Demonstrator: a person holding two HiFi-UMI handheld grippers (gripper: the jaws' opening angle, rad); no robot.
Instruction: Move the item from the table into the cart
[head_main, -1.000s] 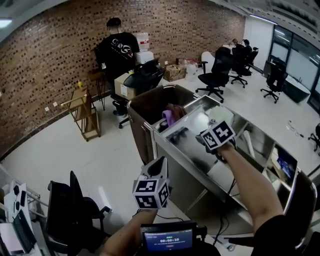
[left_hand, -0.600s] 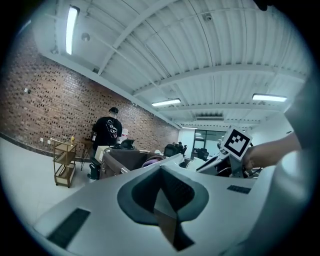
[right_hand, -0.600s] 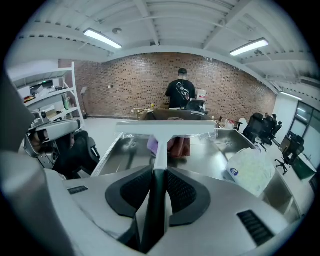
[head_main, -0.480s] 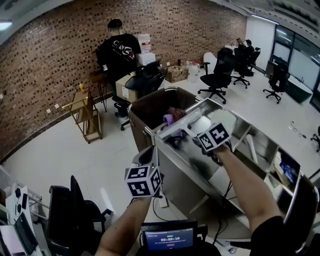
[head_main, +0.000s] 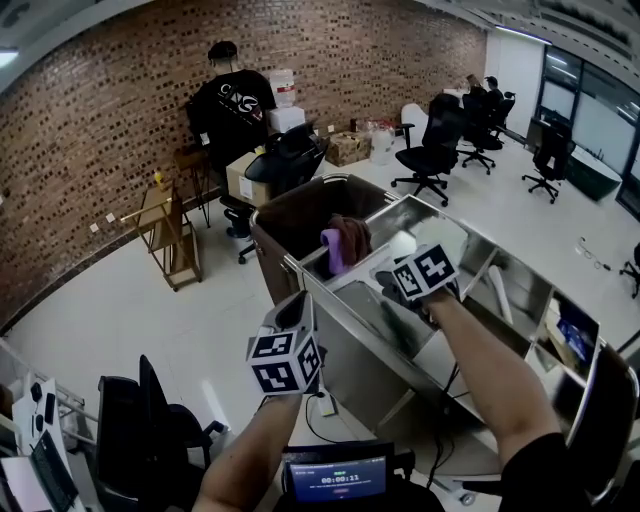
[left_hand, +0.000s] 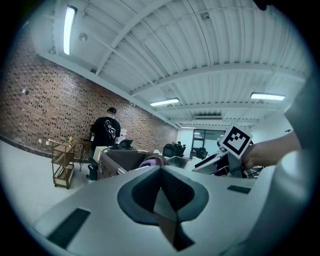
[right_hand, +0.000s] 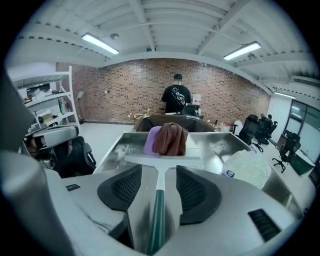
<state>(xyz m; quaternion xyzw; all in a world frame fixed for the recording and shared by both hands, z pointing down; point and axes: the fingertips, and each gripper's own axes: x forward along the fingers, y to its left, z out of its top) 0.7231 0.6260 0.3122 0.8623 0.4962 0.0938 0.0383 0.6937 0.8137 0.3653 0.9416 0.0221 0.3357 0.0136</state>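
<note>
Steel table (right_hand: 220, 142); squeegee (right_hand: 159, 167) handle end cut off.

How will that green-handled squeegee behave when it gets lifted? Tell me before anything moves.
The squeegee looks stiff: a straight handle and a rigid T-shaped head. It is probably light, being slim plastic. The right claw has just been opening, and the handle lies loose between its pads. Gripped that far back, the head may dip, and the smooth handle could slip.

Squeegee (right_hand: 160, 181) between just-opened fingers (right_hand: 197, 195)
</note>
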